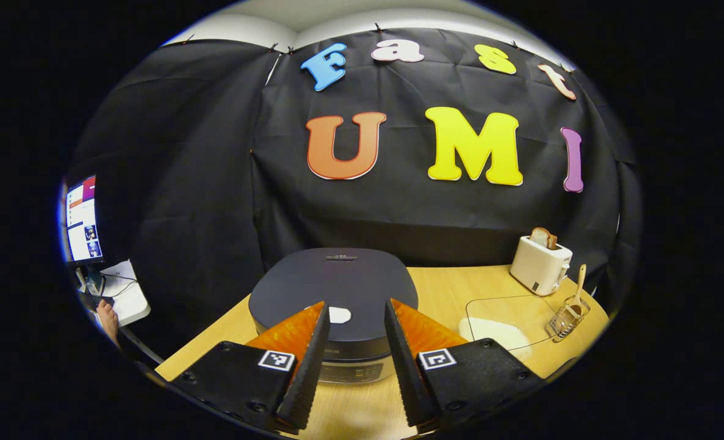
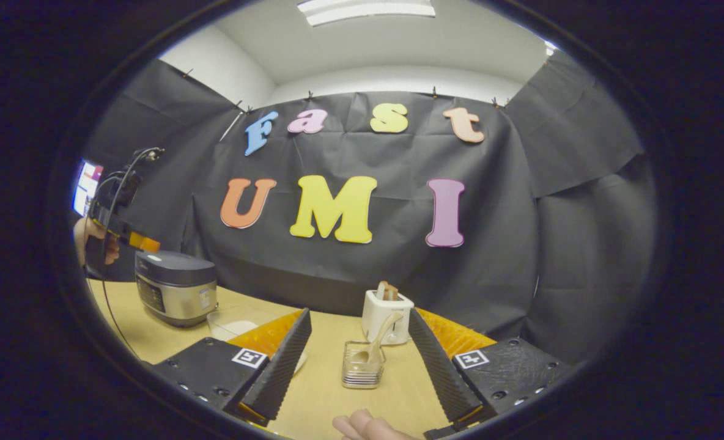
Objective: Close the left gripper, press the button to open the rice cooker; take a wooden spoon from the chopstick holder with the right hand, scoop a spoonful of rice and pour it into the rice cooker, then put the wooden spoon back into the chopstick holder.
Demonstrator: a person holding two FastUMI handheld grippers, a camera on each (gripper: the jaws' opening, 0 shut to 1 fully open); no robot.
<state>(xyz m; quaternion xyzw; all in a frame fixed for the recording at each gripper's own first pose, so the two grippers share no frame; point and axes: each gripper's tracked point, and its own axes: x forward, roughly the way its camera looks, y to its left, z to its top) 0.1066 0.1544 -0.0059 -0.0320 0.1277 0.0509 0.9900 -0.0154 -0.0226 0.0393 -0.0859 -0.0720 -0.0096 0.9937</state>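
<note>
left gripper [image 1: 356, 342] above rice cooker [image 1: 334, 287]

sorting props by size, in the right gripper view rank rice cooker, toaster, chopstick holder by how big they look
1. rice cooker, looks largest.
2. toaster.
3. chopstick holder, close to the toaster in apparent size; it sits nearer the camera, so that order is unsure.

Bright ceiling light panel [image 2: 367, 10]; sharp centre, fisheye bending at edges.
</note>
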